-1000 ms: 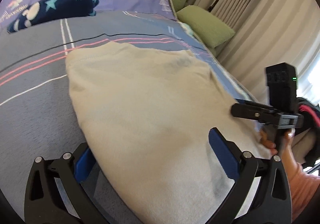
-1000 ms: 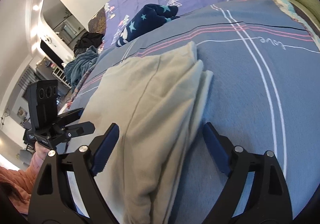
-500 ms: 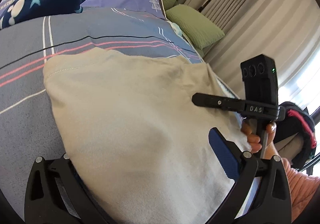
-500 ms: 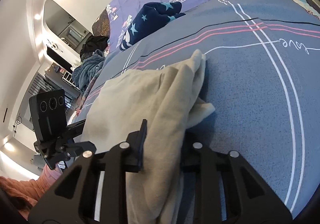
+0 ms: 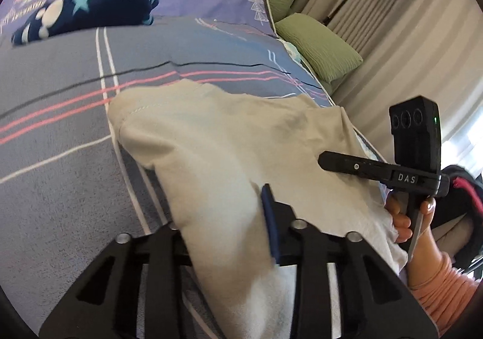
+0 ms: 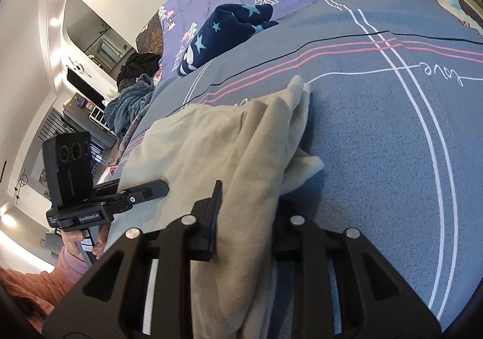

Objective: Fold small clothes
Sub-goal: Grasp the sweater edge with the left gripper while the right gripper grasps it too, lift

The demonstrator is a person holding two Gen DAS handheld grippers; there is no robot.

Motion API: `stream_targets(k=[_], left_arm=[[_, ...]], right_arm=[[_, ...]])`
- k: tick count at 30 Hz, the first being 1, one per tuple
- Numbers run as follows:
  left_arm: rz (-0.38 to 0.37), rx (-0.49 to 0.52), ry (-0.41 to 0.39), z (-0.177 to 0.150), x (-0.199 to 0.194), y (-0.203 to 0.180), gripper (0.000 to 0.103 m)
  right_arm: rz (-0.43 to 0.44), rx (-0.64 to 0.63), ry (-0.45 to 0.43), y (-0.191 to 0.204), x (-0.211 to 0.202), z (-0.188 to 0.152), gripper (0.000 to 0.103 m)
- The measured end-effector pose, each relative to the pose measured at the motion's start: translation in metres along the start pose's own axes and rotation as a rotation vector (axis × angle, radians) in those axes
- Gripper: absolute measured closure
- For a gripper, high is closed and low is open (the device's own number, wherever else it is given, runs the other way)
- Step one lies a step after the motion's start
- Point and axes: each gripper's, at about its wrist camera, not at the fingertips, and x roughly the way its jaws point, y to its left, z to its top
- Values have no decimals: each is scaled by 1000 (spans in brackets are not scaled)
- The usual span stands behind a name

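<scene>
- Beige garment [image 5: 229,157] lies on the bed [image 5: 60,175] — near edge raised for folding.
- Left gripper [image 5: 223,227] and right gripper [image 6: 244,218] — each clamped on that edge.

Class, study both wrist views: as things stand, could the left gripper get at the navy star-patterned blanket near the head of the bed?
Probably not yet. The left gripper is shut on the beige garment, and the navy star blanket lies apart, well beyond it across open bedspread. Nothing blocks the path; it must release first.
</scene>
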Motion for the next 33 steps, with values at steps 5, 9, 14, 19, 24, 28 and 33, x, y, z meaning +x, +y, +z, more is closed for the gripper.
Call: stream_targets(k=[5, 9, 14, 19, 24, 28, 33], left_arm=[[15, 38, -36, 4, -7, -10, 80], [36, 71, -66, 6, -17, -18, 81], [65, 129, -116, 10, -29, -38, 80], [67, 163, -168, 16, -48, -55, 81], [65, 205, -223, 25, -67, -72, 81], [65, 237, -278, 41, -83, -84, 81], [71, 277, -333, 69, -94, -98, 81]], right_arm=[[-8, -16, -30, 6, -6, 0, 83], [-22, -57, -94, 19, -20, 0, 85], [-52, -106, -167, 39, -43, -2, 85], [-57, -129, -238, 55, -67, -5, 86], [-59, -165, -324, 75, -94, -5, 86], [-69, -206, -391, 91, -114, 2, 86], [-84, -237, -462, 103, -132, 25, 86]])
